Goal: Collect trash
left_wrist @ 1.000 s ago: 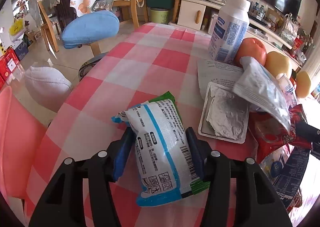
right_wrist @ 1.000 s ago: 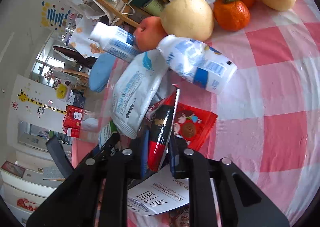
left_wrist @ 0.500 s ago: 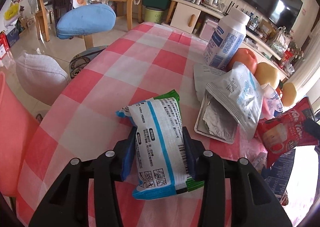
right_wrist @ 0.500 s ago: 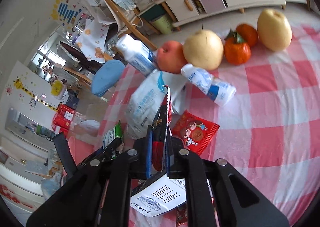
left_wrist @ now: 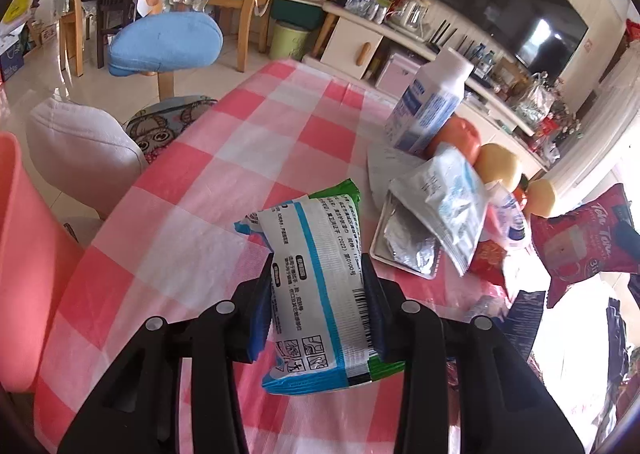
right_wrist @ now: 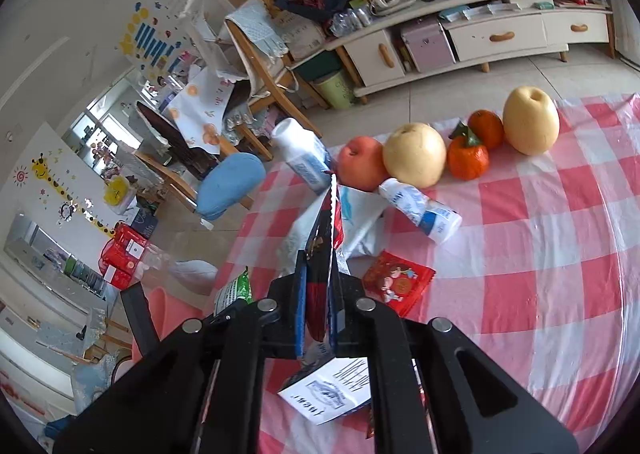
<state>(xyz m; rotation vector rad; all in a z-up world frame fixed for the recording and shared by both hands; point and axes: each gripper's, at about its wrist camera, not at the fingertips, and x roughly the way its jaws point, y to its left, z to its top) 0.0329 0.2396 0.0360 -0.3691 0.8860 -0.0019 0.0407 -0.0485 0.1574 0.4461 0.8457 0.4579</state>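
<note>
A white and blue snack packet (left_wrist: pixel 316 254) with a green edge sits between the pads of my left gripper (left_wrist: pixel 318 280), whose jaws are closing and press its sides. It hangs just above the pink checked tablecloth (left_wrist: pixel 224 157). My right gripper (right_wrist: pixel 320 274) is shut on a flat red wrapper (right_wrist: pixel 331 213), held edge-on and upright above the table. The left wrist view shows that same red wrapper (left_wrist: pixel 580 242) in the air at the far right.
On the cloth lie a foil tray (left_wrist: pixel 404 242), a white pouch (left_wrist: pixel 448 205), a small bottle (right_wrist: pixel 420 209), a small red packet (right_wrist: pixel 396 282) and a paper slip (right_wrist: pixel 328 394). A milk bottle (left_wrist: pixel 428 109) and fruit (right_wrist: pixel 416 161) stand behind. A pink plastic thing (left_wrist: pixel 20 254) is at the table's left.
Both grippers have risen. The left jaws narrowed on the snack packet and raised it off the cloth. The right gripper closed fully and carried the red wrapper up and away from the pile.
</note>
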